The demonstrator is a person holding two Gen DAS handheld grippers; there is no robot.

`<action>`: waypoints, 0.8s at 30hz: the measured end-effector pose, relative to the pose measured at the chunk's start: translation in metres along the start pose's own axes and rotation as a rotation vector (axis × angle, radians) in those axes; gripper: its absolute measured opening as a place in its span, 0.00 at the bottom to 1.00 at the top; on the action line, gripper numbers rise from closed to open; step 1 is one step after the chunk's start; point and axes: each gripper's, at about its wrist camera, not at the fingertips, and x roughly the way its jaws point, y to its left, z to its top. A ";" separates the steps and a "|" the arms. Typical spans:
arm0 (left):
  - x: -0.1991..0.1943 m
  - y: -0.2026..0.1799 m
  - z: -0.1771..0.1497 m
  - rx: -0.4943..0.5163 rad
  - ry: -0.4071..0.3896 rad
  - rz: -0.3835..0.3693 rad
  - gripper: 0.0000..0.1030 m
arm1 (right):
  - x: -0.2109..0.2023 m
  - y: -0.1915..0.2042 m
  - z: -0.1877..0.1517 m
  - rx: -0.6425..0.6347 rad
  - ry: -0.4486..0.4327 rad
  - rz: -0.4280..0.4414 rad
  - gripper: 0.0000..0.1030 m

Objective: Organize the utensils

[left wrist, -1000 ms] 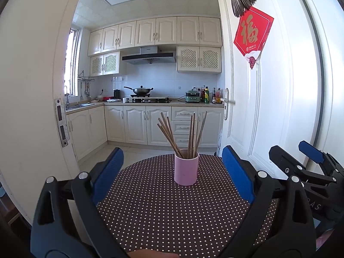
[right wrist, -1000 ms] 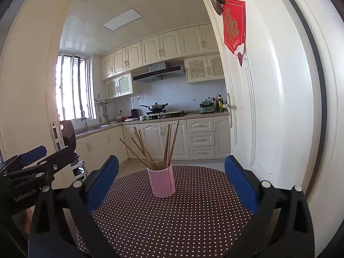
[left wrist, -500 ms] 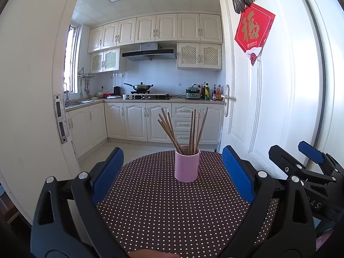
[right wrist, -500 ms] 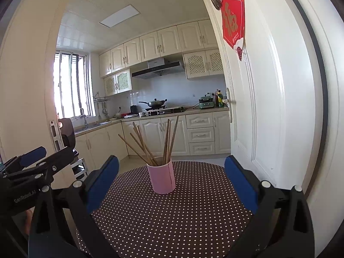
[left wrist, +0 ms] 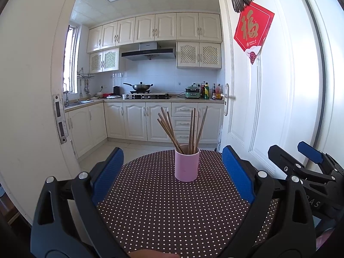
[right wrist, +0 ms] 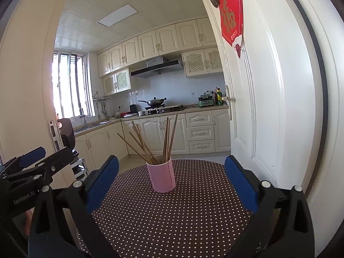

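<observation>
- Behind the round table (left wrist: 163, 215) with its dark brown cloth of small white dots there is a kitchen: cream wooden cabinets (left wrist: 137, 122), a steel wok (left wrist: 140, 86) on the stove, and bottles near a green appliance (left wrist: 192, 92) on the counter.
- A white panelled door (left wrist: 253, 107) stands open at the right side, and a red paper decoration (left wrist: 252, 29) with a golden character hangs on it.
- Nothing stands between the tongs and the pink cylindrical cup (left wrist: 187, 164); it is upright near the far edge of the table.
- The cup looks smooth and matte. The thin brown wooden chopsticks (left wrist: 182, 129) in it are straight and slender.
- The long axes of the chopsticks go upward out of the cup; one group leans to the left, the other is nearly vertical, leaning slightly right.
- The left gripper (left wrist: 172, 172) has black plastic arms with blue ribbed pads, spread wide and holding nothing; the cup is seen between them, farther away.
- The right gripper (right wrist: 171, 180) is the same: jaws wide apart, nothing between them, near the cup but not touching it.
</observation>
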 end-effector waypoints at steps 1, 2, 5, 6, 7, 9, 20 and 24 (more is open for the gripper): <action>0.000 0.000 0.000 0.001 0.000 0.000 0.89 | 0.000 0.000 0.000 0.000 0.000 0.000 0.92; 0.000 0.000 0.000 0.001 0.000 0.002 0.89 | 0.000 0.000 0.000 -0.001 0.001 -0.001 0.92; 0.000 0.000 0.000 0.002 0.001 0.006 0.89 | 0.000 0.000 -0.001 -0.001 0.001 -0.002 0.92; 0.000 0.000 0.000 0.003 0.002 0.007 0.89 | 0.001 0.000 -0.001 0.000 0.003 -0.001 0.92; 0.000 0.000 0.000 0.004 0.002 0.007 0.89 | 0.001 0.000 -0.001 0.002 0.004 0.000 0.92; 0.000 0.000 0.000 0.003 0.002 0.007 0.89 | 0.001 -0.001 -0.002 0.004 0.004 0.002 0.92; -0.001 0.004 -0.001 -0.006 0.006 0.009 0.89 | 0.004 0.001 -0.002 -0.001 0.014 0.008 0.92; 0.000 0.003 -0.001 -0.006 0.006 0.009 0.89 | 0.004 0.000 -0.002 0.000 0.014 0.007 0.92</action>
